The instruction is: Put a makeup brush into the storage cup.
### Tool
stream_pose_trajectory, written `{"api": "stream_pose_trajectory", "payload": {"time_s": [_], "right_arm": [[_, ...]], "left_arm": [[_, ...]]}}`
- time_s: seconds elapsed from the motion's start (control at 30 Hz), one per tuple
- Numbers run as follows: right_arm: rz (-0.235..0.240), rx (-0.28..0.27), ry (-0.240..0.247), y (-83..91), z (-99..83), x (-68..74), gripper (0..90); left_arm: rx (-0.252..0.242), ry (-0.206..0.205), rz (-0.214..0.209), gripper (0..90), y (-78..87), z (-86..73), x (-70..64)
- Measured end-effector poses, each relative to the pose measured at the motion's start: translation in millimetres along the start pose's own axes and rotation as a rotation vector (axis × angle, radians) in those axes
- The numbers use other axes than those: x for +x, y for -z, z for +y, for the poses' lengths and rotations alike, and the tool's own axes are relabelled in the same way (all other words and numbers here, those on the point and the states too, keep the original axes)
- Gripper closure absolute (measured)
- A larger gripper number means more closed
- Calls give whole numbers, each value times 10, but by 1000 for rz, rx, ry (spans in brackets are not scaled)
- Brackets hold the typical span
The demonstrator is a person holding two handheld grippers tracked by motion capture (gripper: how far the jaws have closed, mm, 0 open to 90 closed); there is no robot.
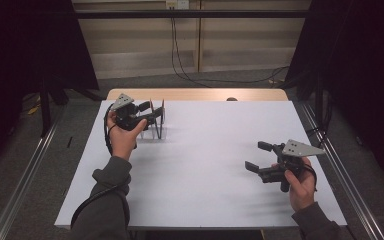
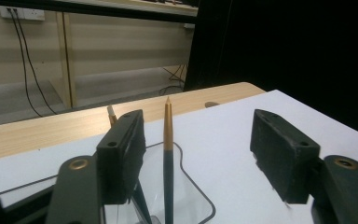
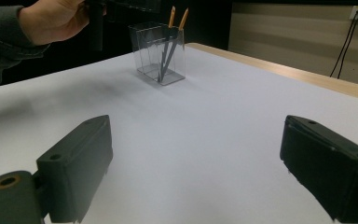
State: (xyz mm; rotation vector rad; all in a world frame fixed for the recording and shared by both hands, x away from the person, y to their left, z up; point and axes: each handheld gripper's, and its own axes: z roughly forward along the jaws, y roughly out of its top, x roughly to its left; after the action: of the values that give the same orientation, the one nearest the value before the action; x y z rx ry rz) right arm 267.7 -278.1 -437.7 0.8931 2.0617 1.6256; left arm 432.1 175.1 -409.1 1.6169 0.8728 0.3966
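Observation:
A clear plastic pen holder (image 1: 158, 129) stands at the table's far left, also seen in the right gripper view (image 3: 161, 53). Two pencils with tan upper ends and dark lower shafts stand in it (image 3: 182, 21) (image 3: 170, 17). My left gripper (image 1: 150, 112) hovers at the holder's top, open. In the left gripper view one pencil (image 2: 168, 149) rises between the jaws, touching neither; the other pencil (image 2: 111, 114) shows behind the left-hand jaw. My right gripper (image 1: 258, 156) is open with nothing in it, low over the table's right side (image 3: 196, 172).
The white tabletop (image 1: 210, 150) has a wooden strip (image 1: 195, 94) along its far edge. Metal rails (image 1: 345, 175) flank the table. Cables (image 1: 180, 60) hang from a wall socket behind. Dark curtains stand at both sides.

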Motion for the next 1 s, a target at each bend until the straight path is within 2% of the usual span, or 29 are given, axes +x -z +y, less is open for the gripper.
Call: {"api": "stream_pose_trajectory", "payload": {"time_s": [0.17, 0.23, 0.3, 0.43, 0.5, 0.57, 0.8, 0.87, 1.0], "right_arm": [[0, 1, -1, -2, -1, 0, 89], [1, 1, -1, -2, -1, -1, 89], [1, 1, -1, -2, -1, 0, 89], [1, 1, 0, -4, 0, 3, 89], [2, 1, 1, -7, 0, 1, 89], [2, 2, 2, -10, 0, 0, 89], [-3, 4, 2, 2, -4, 5, 89], [-4, 7, 2, 11, -5, 3, 89], [-2, 4, 6, 12, -2, 0, 89]], "left_arm": [[-7, 5, -17, 286, 10, -6, -5], [-3, -5, -22, 268, 16, -11, 2], [1, -15, -13, 256, 21, -17, 1], [-4, -11, -22, 214, 29, -27, -7], [10, -15, -11, 197, 46, -30, -10], [1, -1, -7, 178, 42, -35, -27], [7, 11, -12, 142, 56, -38, -21], [6, 6, -27, 135, 57, -42, -16], [7, 4, -26, 124, 58, -43, -17]]}}
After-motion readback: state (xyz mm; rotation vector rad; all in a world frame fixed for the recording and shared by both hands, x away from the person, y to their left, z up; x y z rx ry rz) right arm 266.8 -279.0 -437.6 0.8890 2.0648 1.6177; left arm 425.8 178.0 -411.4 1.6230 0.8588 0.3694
